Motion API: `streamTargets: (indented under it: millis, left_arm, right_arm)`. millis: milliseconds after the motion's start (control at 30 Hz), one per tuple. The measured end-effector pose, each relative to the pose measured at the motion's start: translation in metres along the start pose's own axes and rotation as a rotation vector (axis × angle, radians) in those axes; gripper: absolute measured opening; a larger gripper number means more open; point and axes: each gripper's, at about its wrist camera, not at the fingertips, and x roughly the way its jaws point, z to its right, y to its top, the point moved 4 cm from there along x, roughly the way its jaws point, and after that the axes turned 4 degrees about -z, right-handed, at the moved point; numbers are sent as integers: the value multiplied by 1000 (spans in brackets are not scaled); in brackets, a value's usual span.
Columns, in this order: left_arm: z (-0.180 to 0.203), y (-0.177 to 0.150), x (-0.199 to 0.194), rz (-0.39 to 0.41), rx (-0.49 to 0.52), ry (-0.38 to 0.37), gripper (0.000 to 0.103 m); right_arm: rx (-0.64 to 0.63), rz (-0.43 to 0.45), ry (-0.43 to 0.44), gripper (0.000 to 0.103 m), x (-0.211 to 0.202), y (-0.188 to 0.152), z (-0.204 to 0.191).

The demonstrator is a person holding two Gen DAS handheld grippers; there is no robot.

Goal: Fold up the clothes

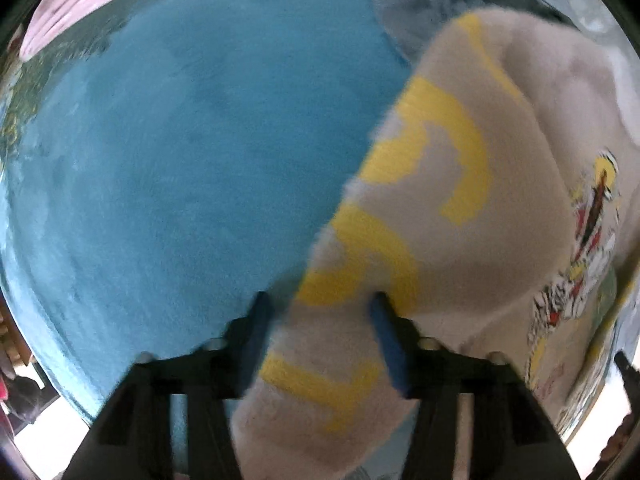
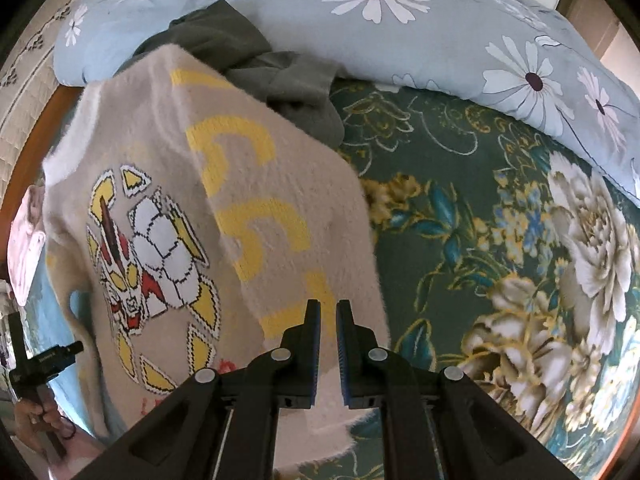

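sweater [image 2: 192, 208] lying on bedspread [image 2: 460, 208] | crumpled garment [image 2: 276, 76] sitting behind sweater | pillow [image 2: 400, 32] lying behind both

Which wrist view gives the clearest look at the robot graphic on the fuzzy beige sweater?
The right wrist view. There the red, white and yellow robot graphic on the fuzzy beige sweater with yellow letters lies sharp and nearly whole. The left wrist view shows that graphic only at the frame's right edge, blurred and distorted.
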Motion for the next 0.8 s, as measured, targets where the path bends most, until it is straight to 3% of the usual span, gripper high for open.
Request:
streamTargets:
  millis: [33, 100, 233, 467, 567, 600, 667, 733, 800]
  left_arm:
    - [3, -1, -1, 4, 9, 11, 34]
    - [5, -2, -4, 14, 12, 7, 15]
    - [4, 2, -20, 64, 21, 69, 13]
    - [-29, 54, -89, 260, 47, 368, 13]
    - [-37, 67, -94, 239, 22, 302, 15]
    - [-40, 71, -93, 223, 11, 301, 18]
    - [-29, 62, -80, 208, -6, 300, 19]
    - [-33, 41, -82, 204, -31, 277, 20]
    - [-34, 41, -83, 226, -76, 249, 28]
  right_arm:
    - [-2, 0, 4, 10, -1, 0, -2]
    - [-5, -1, 11, 10, -2, 1, -5]
    - [-19, -2, 20, 10, -4, 0, -11]
    - [-27, -12, 17, 10, 0, -5, -8]
    - [-39, -17, 26, 10, 2, -7, -12]
    - [-45, -14, 30, 13, 2, -7, -14]
    - [-60, -8, 37, 29, 2, -8, -20]
    - [-92, 11, 35, 57, 0, -9, -27]
    - [-141, 30, 16, 61, 0, -10, -37]
